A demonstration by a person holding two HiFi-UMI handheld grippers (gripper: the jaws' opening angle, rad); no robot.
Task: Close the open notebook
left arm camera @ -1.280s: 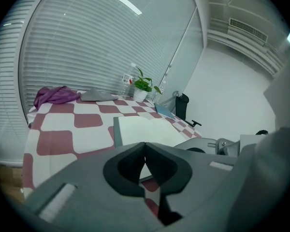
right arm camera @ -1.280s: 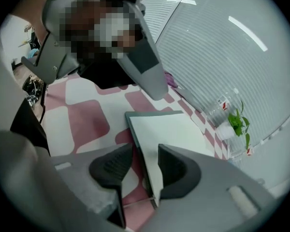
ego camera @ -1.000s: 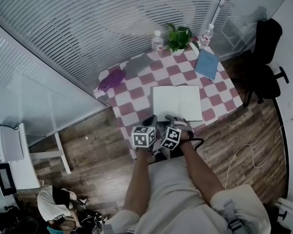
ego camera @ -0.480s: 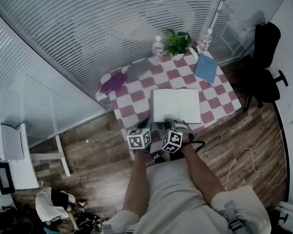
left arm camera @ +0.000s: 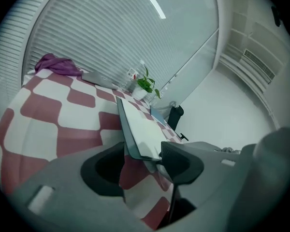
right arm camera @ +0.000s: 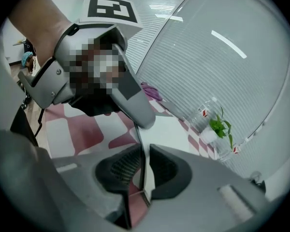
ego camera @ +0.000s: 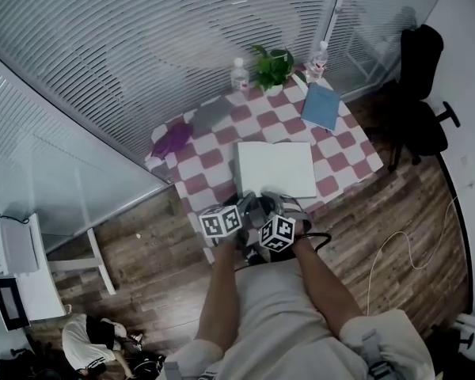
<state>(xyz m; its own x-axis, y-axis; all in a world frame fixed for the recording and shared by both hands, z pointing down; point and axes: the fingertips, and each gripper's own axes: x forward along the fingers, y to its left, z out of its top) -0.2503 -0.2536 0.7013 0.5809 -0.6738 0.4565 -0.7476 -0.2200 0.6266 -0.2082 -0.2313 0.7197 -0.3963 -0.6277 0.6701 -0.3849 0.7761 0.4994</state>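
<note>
One checked table point(ego camera: 214, 161) fills the middle of the head view, w/ a blue book point(ego camera: 320, 107), a plant point(ego camera: 271, 66) and bottles point(ego camera: 239, 74) at its far side, well apart from the work. The open notebook point(ego camera: 275, 169) lies nr the table's front edge, white pages up, just beyond both grippers.

The left gripper point(left arm camera: 142, 164) has its jaws wide, and they have just been opening. The notebook's near corner sits btw them, seemingly a little off the table, but neither jaw touches it. The right gripper point(right arm camera: 144, 170) has its jaws narrow, and they have just been closing. They look to pinch a thin leaf of the notebook, prob. the cover or a page, standing on edge btw them.

Handling, as a judgement: light & thin. The cover looks semi-stiff; the pages are floppy and will likely bow or crease if pulled by one corner. The paper is smooth, so a shallow pinch may slip and too hard a pinch may dent it. Best hold: the outer edge of the cover, approx. midway along rather than at a corner, taking cover + pages together and swinging them over the spine in an arc. The spine side needs no grip. The book may slide on the table, so the free gripper could steady the other half.
</note>
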